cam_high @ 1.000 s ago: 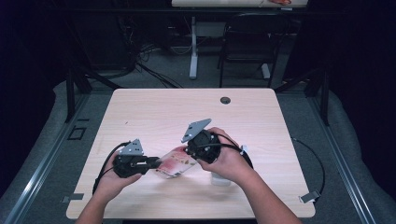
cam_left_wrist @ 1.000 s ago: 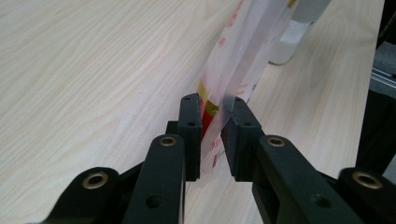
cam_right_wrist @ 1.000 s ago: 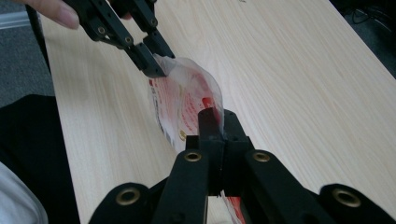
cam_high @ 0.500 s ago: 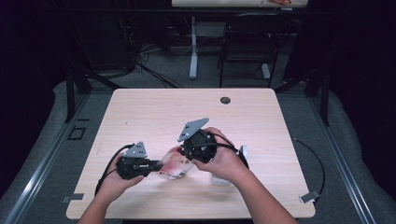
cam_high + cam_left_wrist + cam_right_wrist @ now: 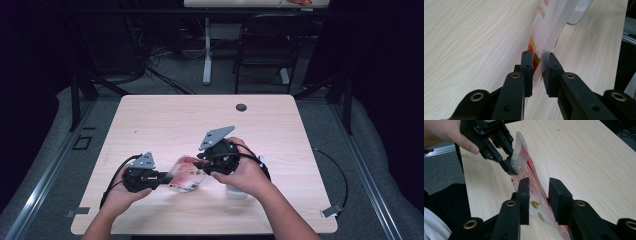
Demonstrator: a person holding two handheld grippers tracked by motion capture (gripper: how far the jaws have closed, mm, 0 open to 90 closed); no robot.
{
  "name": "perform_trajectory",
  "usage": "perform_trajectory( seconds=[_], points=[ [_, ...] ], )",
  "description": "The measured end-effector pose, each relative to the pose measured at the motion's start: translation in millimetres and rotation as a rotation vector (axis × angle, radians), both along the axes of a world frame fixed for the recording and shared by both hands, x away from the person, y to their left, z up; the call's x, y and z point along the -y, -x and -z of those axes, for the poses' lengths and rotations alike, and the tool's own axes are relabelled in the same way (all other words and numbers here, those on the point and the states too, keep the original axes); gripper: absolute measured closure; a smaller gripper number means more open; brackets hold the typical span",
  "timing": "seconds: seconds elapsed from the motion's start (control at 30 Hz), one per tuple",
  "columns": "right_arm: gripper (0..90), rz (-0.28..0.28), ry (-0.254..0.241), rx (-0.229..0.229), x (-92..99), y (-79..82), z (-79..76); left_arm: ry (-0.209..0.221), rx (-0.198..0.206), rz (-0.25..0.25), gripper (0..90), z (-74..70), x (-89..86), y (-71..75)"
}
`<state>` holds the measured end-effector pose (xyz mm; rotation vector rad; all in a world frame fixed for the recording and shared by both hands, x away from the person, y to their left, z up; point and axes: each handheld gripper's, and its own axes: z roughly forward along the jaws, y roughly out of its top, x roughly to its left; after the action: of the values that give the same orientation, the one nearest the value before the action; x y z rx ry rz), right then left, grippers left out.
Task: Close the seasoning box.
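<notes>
Low in the frame's centre, the plastic bag point(image 5: 186, 175) stretched lengthwise between both tools above the desk point(image 5: 165, 120). The left hand-held gripper point(image 5: 162, 176) pinched its left edge, while the right hand-held gripper point(image 5: 539, 195), jaws just parting, straddled the right end unclamped.

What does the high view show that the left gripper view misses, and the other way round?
High view alone: both hands, the right gripper with its grey plate, its jaws just opening around the plastic bag, the table's cable hole, a chair behind. Left gripper view alone: the left gripper close up, its pads pinching the bag's clear edge beside red and yellow print. Both share the bag, the wooden table and a white object past the bag.
</notes>
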<state>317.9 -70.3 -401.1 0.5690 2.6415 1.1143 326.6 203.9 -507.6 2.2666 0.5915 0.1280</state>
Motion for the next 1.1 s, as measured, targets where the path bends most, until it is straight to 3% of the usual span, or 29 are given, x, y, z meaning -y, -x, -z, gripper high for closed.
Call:
perform_trajectory(
  seconds=[0.2,0.4,0.63,0.83,1.1],
  points=[
    [70.3,-0.017,-0.008,0.003,6.1,3.5,-1.4,-0.010,-0.015,-0.002,79.8,2.3,-5.5,-0.7],
    [67.3,0.004,0.004,-0.007,11.6,1.6,1.3,-0.015,-0.024,-0.006,79.6,4.9,-7.5,-1.3],
    [73.3,-0.005,-0.004,0.002,5.6,1.2,1.7,-0.024,-0.039,-0.012,76.8,6.3,-12.4,-3.2],
    [75.4,-0.030,-0.006,0.013,-5.1,0.9,-0.9,0.025,-0.033,-0.028,73.2,-0.7,-20.3,-1.1],
    [71.8,-0.051,-0.020,0.017,-17.8,3.0,-4.2,0.051,-0.011,-0.041,66.5,-11.0,-25.7,3.7]
  ],
)
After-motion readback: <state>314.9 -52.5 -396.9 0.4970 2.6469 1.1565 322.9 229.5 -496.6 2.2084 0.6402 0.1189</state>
